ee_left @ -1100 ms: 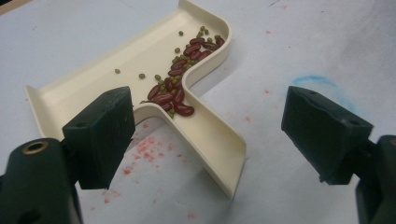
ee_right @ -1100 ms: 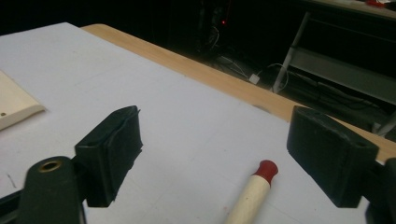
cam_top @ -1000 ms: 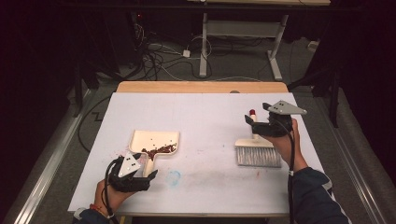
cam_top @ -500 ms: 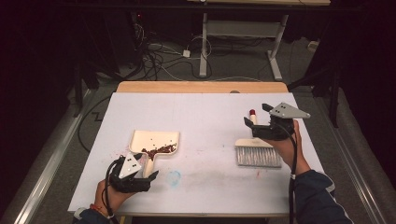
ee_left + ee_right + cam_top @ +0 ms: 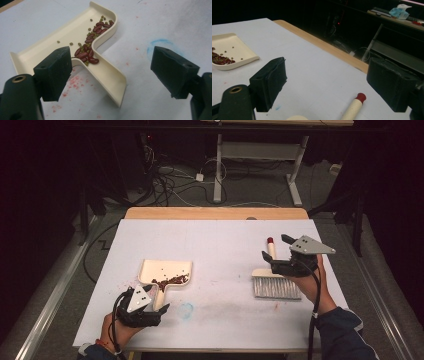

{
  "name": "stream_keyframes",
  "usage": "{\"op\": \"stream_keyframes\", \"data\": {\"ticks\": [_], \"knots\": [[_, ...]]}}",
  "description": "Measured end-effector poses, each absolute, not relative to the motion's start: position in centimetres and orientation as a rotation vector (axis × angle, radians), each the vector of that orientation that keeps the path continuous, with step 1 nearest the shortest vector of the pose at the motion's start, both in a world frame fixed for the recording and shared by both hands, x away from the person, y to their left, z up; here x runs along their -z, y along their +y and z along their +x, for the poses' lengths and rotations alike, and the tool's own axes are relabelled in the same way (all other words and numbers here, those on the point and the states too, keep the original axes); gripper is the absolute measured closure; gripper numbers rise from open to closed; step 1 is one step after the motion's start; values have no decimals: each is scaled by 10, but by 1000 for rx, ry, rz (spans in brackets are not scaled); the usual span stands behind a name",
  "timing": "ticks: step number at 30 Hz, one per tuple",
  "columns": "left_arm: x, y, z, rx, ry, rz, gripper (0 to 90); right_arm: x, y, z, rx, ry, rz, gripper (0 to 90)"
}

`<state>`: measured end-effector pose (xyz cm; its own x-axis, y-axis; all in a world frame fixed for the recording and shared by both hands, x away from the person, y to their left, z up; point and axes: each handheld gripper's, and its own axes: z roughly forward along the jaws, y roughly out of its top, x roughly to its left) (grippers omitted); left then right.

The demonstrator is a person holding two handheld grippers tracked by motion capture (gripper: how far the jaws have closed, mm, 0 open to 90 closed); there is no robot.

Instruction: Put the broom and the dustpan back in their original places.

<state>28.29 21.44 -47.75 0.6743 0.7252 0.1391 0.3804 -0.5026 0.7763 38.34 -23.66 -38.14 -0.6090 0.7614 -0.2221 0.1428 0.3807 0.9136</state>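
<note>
Holding red and green beans, the cream dustpan (image 5: pixel 75 37) lies flat.

A lab: loose cables (image 5: pixel 165 180) on the floor, bare metal desk frames (image 5: pixel 260 155).

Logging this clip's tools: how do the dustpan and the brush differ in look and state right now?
The dustpan lies on the left side of the table near the left gripper; the brush lies on the right, by the right gripper. The dustpan holds red and green beans; the brush carries nothing. The brush has grey bristles and a red-tipped handle; the dustpan is plain. Both are cream, and neither is gripped.
</note>
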Motion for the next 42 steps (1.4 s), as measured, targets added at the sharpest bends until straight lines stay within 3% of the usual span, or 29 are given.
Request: {"op": "stream_keyframes", "data": {"ticks": [42], "knots": [[479, 211, 282, -600, 830, 2164, 170, 391, -252, 341, -1191, 2029, 682, 166]]}}
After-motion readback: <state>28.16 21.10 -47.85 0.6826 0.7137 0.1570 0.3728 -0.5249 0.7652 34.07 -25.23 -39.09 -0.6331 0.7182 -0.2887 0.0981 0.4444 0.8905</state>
